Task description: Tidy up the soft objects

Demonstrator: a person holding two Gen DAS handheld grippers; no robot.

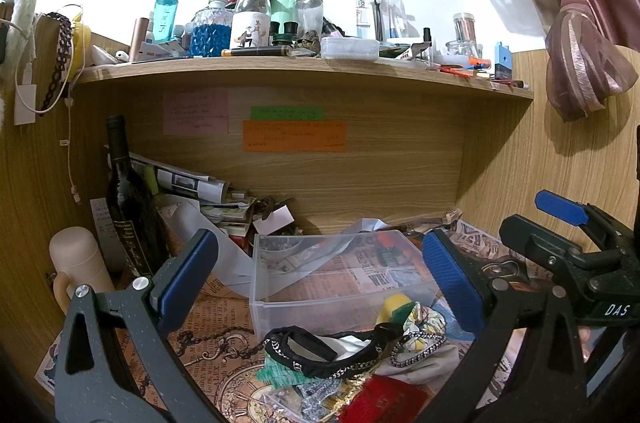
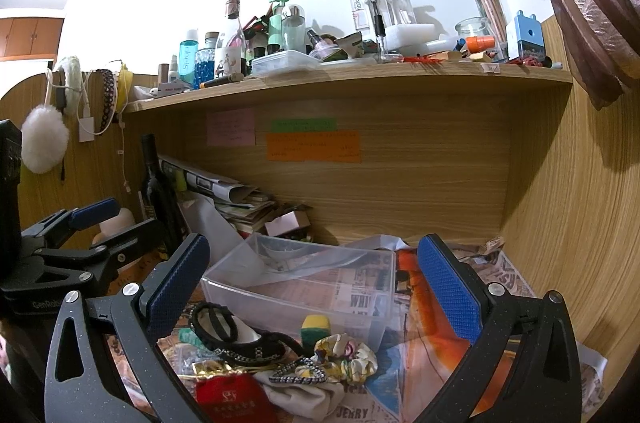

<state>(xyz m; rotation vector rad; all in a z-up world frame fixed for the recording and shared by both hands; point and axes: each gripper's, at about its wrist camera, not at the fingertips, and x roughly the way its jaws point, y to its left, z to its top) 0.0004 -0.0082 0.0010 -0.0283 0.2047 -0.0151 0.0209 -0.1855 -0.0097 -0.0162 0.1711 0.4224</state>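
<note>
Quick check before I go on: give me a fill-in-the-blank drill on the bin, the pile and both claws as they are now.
1. The clear plastic bin holds ____ soft items.
2. Both the left claw and the right claw are ____.
3. The red pouch lies ____ the bin.
4. The sticky note below the green one is ____.

Missing words: no; open; outside; orange

Each dark speckled claw bears silver screws and blue textured pads.

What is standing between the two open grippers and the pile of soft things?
Nothing visible. Both the left gripper and right gripper hang open above the pile, beside the clear box.
</note>
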